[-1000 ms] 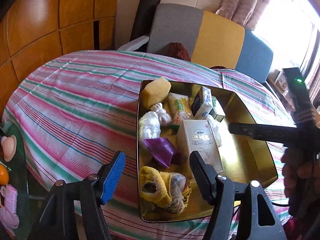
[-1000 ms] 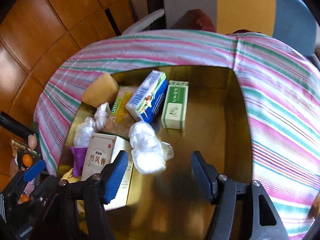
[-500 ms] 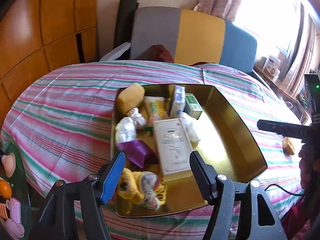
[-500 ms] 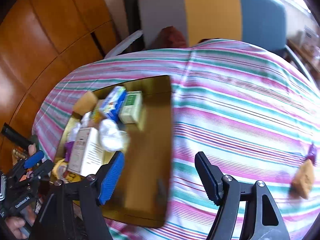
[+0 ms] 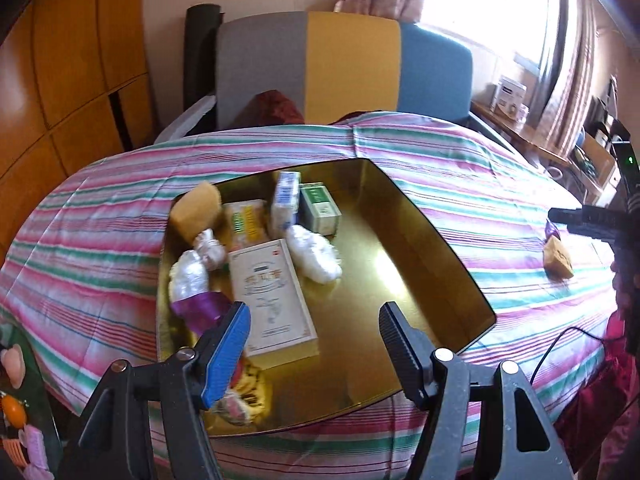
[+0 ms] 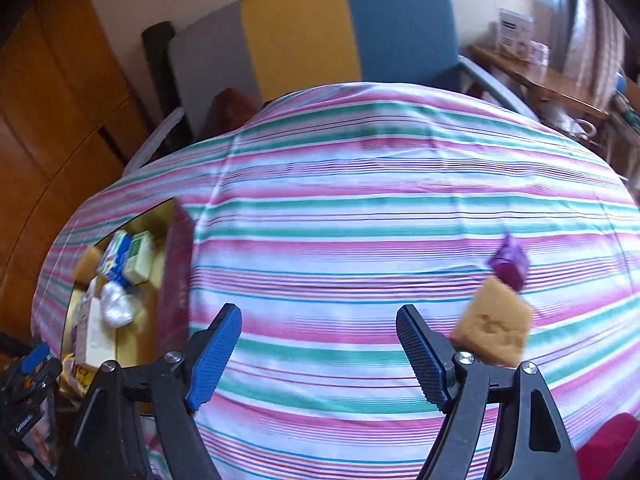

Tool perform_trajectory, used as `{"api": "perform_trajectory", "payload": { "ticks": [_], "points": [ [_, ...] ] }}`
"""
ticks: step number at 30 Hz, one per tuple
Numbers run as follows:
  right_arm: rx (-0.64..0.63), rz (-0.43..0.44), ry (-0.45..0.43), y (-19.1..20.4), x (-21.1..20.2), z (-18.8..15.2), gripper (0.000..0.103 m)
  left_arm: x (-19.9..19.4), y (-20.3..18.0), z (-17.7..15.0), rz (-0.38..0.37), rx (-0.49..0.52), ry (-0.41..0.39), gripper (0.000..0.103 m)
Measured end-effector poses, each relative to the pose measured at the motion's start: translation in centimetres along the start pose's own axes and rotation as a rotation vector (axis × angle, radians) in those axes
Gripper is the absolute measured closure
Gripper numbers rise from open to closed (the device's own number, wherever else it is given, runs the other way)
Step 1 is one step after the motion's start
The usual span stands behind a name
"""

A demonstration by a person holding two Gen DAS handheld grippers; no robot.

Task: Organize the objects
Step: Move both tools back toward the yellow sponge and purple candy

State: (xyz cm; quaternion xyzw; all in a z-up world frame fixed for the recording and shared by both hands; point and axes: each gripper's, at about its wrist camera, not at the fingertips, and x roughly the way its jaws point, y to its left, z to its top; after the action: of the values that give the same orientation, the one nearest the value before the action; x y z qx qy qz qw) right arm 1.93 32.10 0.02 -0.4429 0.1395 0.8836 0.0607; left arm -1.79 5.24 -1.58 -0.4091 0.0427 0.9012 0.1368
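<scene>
My left gripper (image 5: 314, 334): it hangs over the near end of the tray, low in the left wrist frame; its jaws stand apart and nothing is between them.
My right gripper (image 6: 318, 338): its jaws are opening, with only tablecloth between the two fingers.
Shiny golden metal tray (image 5: 432, 240): middle of the left wrist frame, on the pink, green and white striped tablecloth (image 6: 360, 184).
Things in the tray: a flat white cardboard box (image 5: 270, 292) lies in the centre; a small green and white box (image 5: 320, 208) and an upright blue and white carton (image 5: 286, 200) stand at the far end; a tan sponge block (image 5: 196, 210) leans in the upper left corner.
Things still outside: a second tan sponge piece (image 6: 494, 326) lies at the right of the right wrist frame, just beside my right finger; a small purple object (image 6: 510, 260), maybe a wrapper, touches its far edge.
Background: a grey, yellow and blue chair back (image 5: 344, 68) stands behind the table.
</scene>
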Motion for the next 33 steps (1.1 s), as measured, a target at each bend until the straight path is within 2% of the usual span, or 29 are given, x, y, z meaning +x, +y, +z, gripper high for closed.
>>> {"api": "perform_trajectory", "payload": {
  "ticks": [7, 10, 14, 28, 31, 32, 33],
  "points": [
    [0.178, -0.084, -0.042, -8.1, -0.1, 0.7, 0.020, 0.5, -2.9, 0.7, -0.024, 0.061, 0.013, 0.036],
    [0.309, -0.086, -0.039, -11.8, 1.0, 0.2, 0.020, 0.7, -4.1, 0.9, -0.028, 0.088, 0.018, 0.036],
    [0.474, -0.065, -0.002, -14.8, 2.5, -0.7, 0.020, 1.2, -5.4, 1.1, -0.036, 0.109, 0.027, 0.036],
    [0.512, -0.100, 0.105, -15.7, 5.2, -1.2, 0.019, 2.4, -8.3, 1.4, -0.097, 0.162, 0.050, 0.036],
    [0.503, -0.044, 0.145, -15.2, 6.0, -1.4, 0.017, 2.4, -8.5, 1.4, -0.103, 0.165, 0.052, 0.036],
    [0.494, -0.005, 0.152, -14.9, 6.1, -1.3, 0.017, 2.5, -8.4, 1.4, -0.105, 0.165, 0.054, 0.036],
    [0.496, 0.071, 0.159, -14.6, 6.3, -1.4, 0.017, 2.5, -8.4, 1.4, -0.106, 0.164, 0.055, 0.036]
  ]
}}
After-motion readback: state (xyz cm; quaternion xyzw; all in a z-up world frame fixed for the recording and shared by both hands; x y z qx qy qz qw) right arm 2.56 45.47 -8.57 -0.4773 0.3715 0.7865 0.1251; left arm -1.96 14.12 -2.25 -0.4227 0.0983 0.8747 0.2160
